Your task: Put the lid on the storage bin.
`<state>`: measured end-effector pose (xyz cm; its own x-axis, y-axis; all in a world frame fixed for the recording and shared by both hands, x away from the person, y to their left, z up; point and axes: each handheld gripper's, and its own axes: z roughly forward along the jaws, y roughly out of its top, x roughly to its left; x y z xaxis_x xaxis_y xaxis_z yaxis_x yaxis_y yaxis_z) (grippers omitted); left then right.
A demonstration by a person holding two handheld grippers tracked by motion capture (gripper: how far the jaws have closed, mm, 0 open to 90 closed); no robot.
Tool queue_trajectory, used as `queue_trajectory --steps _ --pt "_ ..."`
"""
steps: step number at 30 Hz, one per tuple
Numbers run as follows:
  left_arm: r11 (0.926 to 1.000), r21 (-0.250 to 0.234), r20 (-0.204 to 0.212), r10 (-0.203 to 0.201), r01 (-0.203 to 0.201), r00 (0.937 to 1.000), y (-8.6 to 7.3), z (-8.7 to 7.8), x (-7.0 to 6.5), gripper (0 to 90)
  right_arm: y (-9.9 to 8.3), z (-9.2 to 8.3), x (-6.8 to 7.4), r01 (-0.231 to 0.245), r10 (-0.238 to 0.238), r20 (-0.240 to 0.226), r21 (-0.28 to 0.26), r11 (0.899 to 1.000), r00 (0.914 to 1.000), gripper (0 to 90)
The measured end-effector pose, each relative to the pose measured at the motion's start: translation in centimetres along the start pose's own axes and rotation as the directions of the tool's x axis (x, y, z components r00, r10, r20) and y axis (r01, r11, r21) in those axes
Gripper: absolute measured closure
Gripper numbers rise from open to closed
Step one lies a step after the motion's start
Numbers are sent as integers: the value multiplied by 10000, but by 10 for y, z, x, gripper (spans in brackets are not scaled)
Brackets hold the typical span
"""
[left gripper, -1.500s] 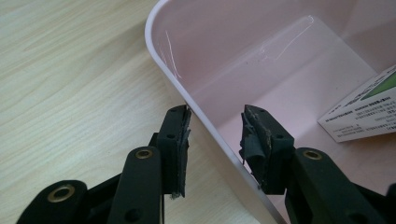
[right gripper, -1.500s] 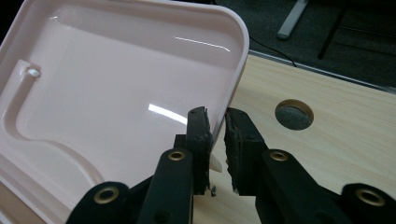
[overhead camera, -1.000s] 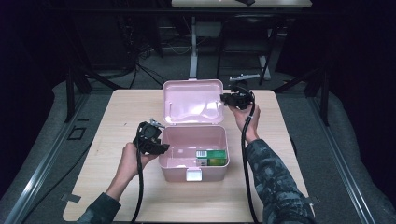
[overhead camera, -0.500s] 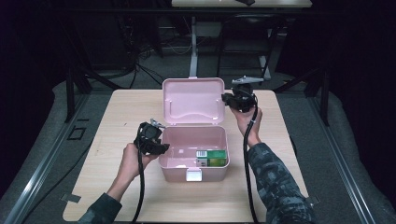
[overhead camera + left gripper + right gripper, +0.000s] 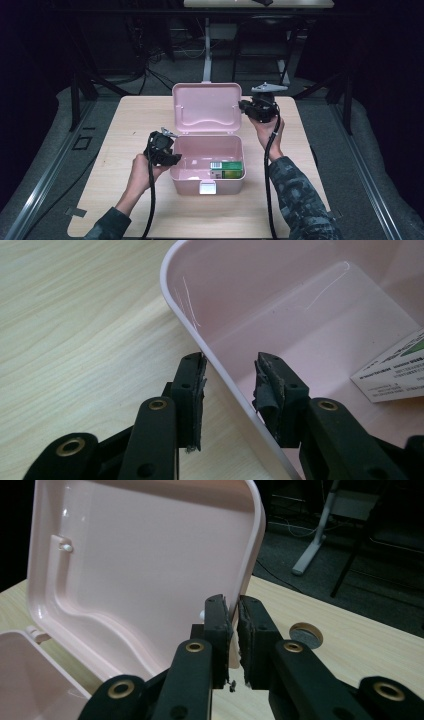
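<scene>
One pink box (image 5: 207,165), mid-table, w/ one lid (image 5: 206,107) standing up at its far edge. Inside the box: one small green-and-white carton (image 5: 226,169), lying at the near right corner. One white latch tab on the box's near wall.

Two grippers, both mine. My left gripper (image 5: 230,390) sits at the box's left wall, near its far-left corner: one jaw outside over the table, one inside, w/ the pink wall running between them. Outer pad looks to touch the wall; inner pad stands a little off it, so the jaws are part spread, not clamped that I can tell. My right gripper (image 5: 233,627) is at the lid's right edge, jaws pinching the lid's rim between the pads, nearly together, only the thin rim between.

Around: one light wood table (image 5: 130,120), one round cable hole (image 5: 306,635) in it just right of my right jaws. Beyond the far edge: dark floor, loose cables, a white table leg (image 5: 206,55), black frame legs. One cable trails from each gripper toward me, two in all.

In the way: the raised lid blocks the table's far middle from the box side.
</scene>
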<state>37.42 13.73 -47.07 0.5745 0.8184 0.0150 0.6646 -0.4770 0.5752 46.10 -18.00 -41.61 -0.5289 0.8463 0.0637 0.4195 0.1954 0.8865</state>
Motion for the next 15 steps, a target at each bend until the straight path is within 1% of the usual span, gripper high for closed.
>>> queue_trajectory --steps 9,12,15 --pt "10000 -24 -27 -27 27 10000 0 0 0 637 -1 -11 5 375 -377 -87 -231 9990 9992 835" --pt "10000 -24 -17 -92 92 10000 0 0 0 637 -2 -15 7 476 -478 -108 -239 9986 9988 836" --pt "10000 -36 -10 -73 73 10000 0 0 0 637 -2 -18 8 590 -594 -139 -251 9979 9981 837"
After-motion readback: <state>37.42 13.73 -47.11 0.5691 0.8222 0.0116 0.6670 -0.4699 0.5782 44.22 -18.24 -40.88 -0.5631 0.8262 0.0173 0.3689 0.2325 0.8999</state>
